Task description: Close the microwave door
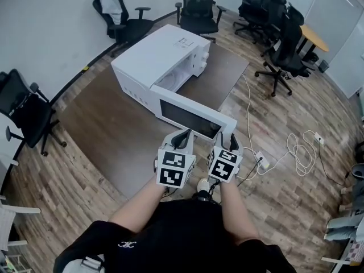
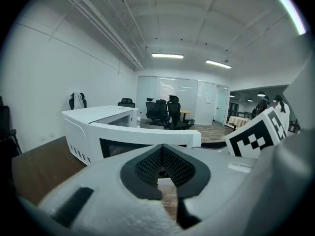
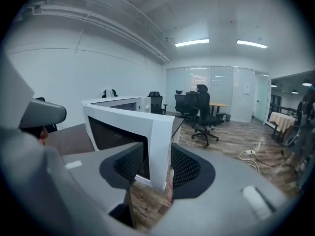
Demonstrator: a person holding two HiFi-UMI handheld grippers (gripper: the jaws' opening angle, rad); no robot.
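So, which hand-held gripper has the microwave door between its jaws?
The right hand-held gripper: its open jaws straddle the microwave door at its free edge; the left hand-held gripper holds nothing.

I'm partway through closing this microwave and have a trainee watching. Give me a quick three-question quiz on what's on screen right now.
1. True or false: the microwave door is already closed.
2. Fill in: the left gripper's jaws are ____, with nothing between them.
3. What stands between the right gripper's open jaws? A nothing; B the door's free edge; C the left gripper.

Key: 1 false, it is swung out; 2 shut; 3 B.
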